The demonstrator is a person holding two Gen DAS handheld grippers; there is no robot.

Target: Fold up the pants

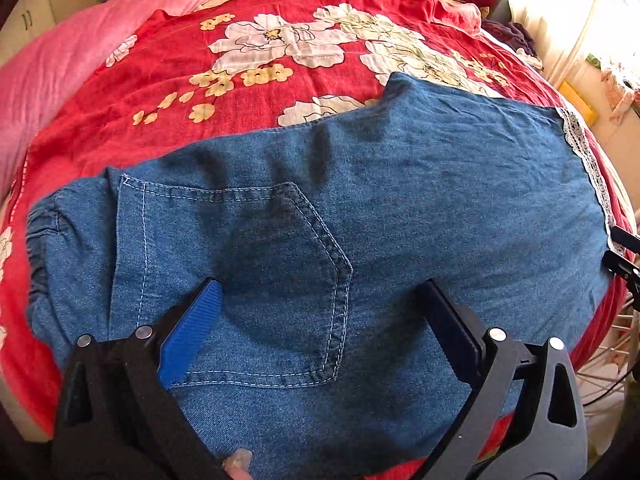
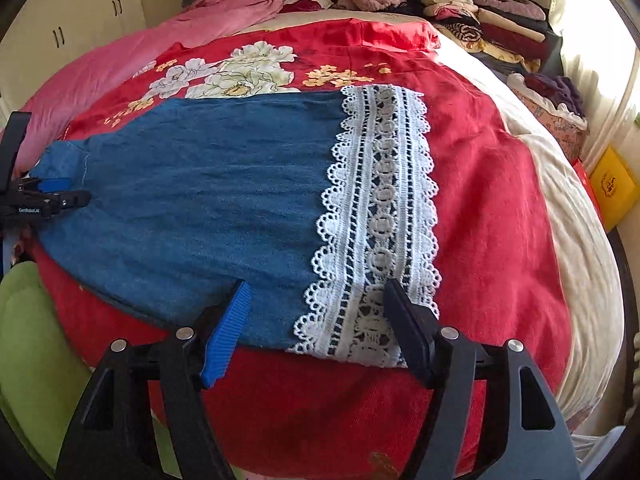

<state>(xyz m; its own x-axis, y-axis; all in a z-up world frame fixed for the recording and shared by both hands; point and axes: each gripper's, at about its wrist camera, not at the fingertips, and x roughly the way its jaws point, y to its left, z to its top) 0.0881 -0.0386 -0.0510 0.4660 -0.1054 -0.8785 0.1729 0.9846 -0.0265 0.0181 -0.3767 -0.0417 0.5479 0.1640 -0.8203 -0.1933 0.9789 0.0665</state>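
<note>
Blue denim pants (image 1: 400,200) lie flat across a red flowered bedspread (image 1: 200,92). In the left wrist view my left gripper (image 1: 320,286) stands wide open just above the back pocket (image 1: 256,280), near the gathered waistband (image 1: 44,248), with nothing pinched. In the right wrist view the pants (image 2: 200,184) end in a white lace hem (image 2: 380,208). My right gripper (image 2: 317,286) is open over the near edge, its blue finger (image 2: 226,332) on the denim side and its black finger (image 2: 408,328) over the lace. Each gripper shows at the edge of the other's view.
A pink blanket (image 2: 140,48) lies along the bed's far left. Stacks of folded clothes (image 2: 480,20) fill the far right corner. A yellow box (image 2: 612,188) stands off the right side, a green cushion (image 2: 28,340) at the near left, and cupboards (image 2: 80,20) behind.
</note>
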